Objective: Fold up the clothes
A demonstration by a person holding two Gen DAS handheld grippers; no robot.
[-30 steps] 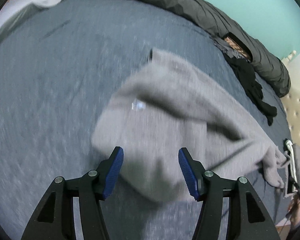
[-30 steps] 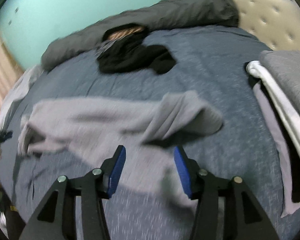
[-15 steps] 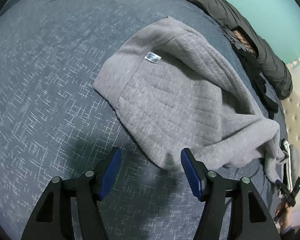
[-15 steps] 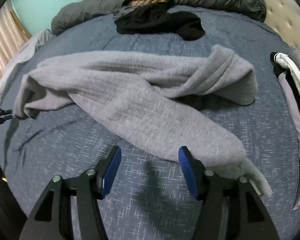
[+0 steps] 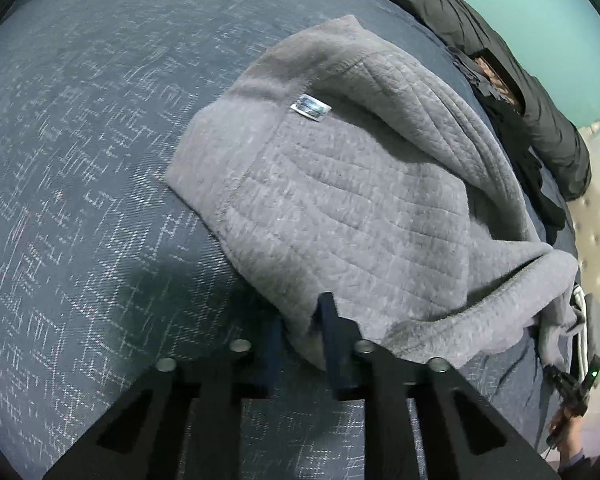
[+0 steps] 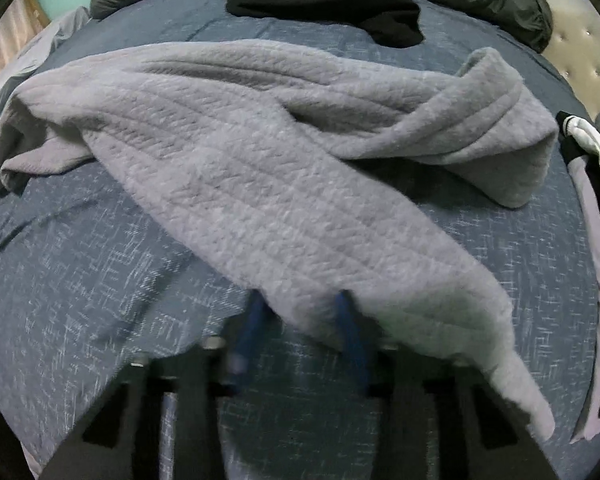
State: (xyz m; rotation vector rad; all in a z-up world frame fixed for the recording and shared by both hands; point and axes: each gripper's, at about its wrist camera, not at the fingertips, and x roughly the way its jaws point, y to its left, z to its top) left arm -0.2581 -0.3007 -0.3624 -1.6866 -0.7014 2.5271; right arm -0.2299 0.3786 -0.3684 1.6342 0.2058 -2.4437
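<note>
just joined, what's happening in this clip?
A person with a handheld gripper in each hand is folding a grey garment spread rumpled on a blue bedspread. The left gripper is shut on the garment's near edge. The right gripper has an edge between its fingers, though blur hides whether it has closed. A black garment lies farther back.

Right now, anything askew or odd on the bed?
Yes. The grey garment lies crooked and twisted, one part folded over itself near the stacked clothes. A black garment sits crumpled at the far edge.
</note>
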